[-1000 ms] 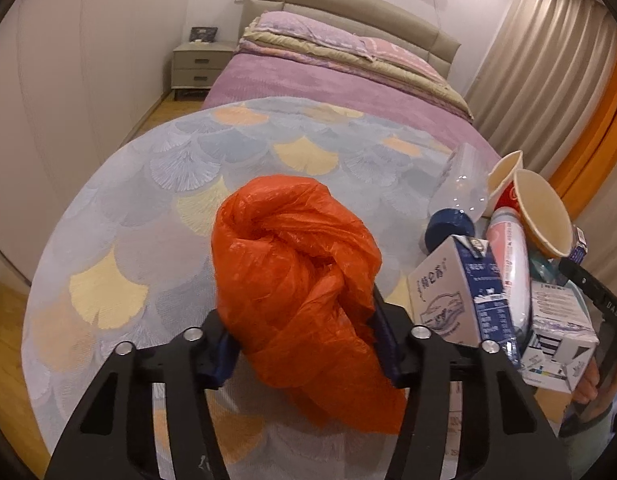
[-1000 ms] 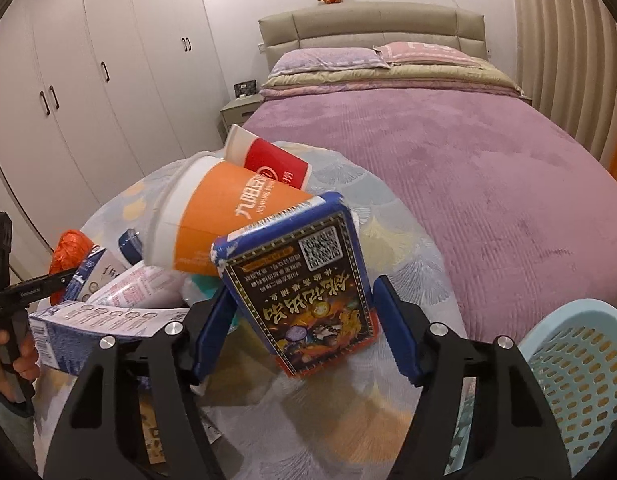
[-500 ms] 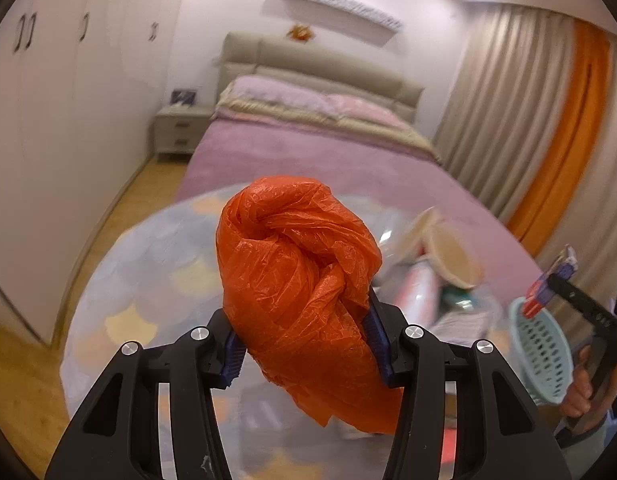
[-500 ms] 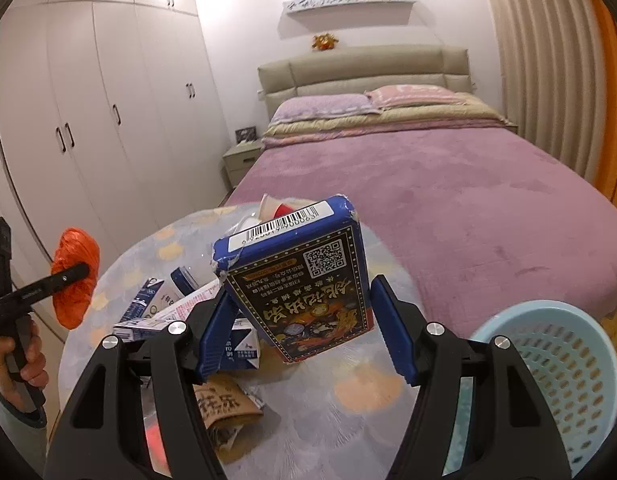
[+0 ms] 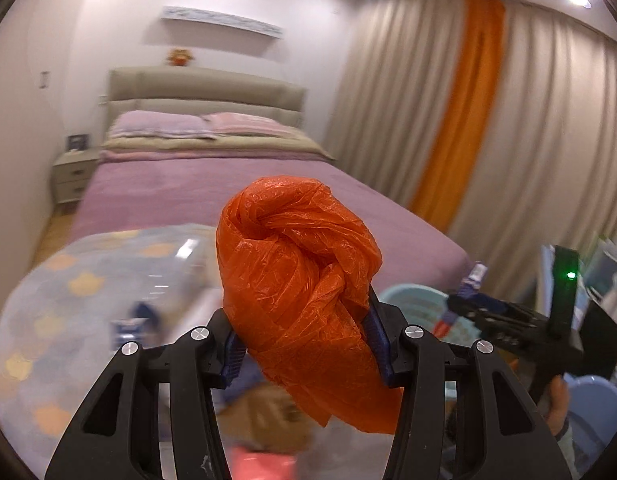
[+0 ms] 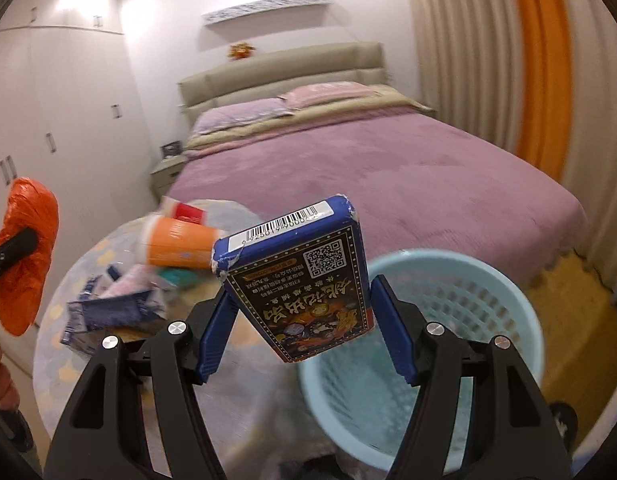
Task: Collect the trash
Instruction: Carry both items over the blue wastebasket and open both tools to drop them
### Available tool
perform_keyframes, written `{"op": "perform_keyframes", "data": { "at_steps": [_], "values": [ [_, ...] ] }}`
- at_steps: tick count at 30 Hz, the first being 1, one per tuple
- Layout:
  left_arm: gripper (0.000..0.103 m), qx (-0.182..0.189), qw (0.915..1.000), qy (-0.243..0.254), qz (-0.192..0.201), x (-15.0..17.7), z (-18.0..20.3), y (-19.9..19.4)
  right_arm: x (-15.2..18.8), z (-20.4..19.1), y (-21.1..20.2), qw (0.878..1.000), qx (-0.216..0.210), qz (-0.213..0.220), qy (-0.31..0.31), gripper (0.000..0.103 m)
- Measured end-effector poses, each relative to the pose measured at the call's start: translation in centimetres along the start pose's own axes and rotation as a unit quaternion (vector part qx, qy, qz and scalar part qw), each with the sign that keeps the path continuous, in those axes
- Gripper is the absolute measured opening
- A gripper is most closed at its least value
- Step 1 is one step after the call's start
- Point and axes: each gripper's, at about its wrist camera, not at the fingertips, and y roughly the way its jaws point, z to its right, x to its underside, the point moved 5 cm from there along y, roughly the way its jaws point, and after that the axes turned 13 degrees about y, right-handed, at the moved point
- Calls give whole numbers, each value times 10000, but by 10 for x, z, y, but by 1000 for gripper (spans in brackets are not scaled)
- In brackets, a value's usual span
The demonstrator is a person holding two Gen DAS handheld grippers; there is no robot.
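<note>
My left gripper (image 5: 304, 344) is shut on a crumpled orange plastic bag (image 5: 300, 280) and holds it in the air above the round table (image 5: 48, 300). The bag also shows in the right wrist view (image 6: 26, 256) at the far left. My right gripper (image 6: 304, 328) is shut on a blue and black box (image 6: 304, 280) and holds it tilted, at the near left rim of a light blue mesh basket (image 6: 468, 312). The right gripper with its box shows in the left wrist view (image 5: 464, 300), by the basket (image 5: 412, 300).
On the table lie an orange cup (image 6: 176, 244), a red cup (image 6: 184, 212), blue cartons (image 6: 108, 308) and other litter. A purple bed (image 6: 368, 168) stands behind. White wardrobes (image 6: 48, 120) are at the left, curtains (image 5: 508, 140) at the right.
Both grippers have lifted their loads off the table and swung right. The basket has come into full view under the right gripper's box. The table litter has dropped lower and left.
</note>
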Motion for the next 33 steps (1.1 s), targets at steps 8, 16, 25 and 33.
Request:
{"op": "perform_keyframes", "data": {
  "at_steps": [8,16,25,33],
  "values": [
    [48,907,9949,195,-404,8,83,64,13,74,0,9958,581,-258,662,63],
    [48,1210,9894,295,-747,16,123,129,33,125,15,9876,917,-604,1122,63],
    [50,1218,9828,430,-1318,43,146,179,58,151,38,9748,1259,-1175,1421,65],
    [72,1267,9807,384,-1437,58,142,180,57,158,36,9721,1242,-1212,1580,74]
  ]
}}
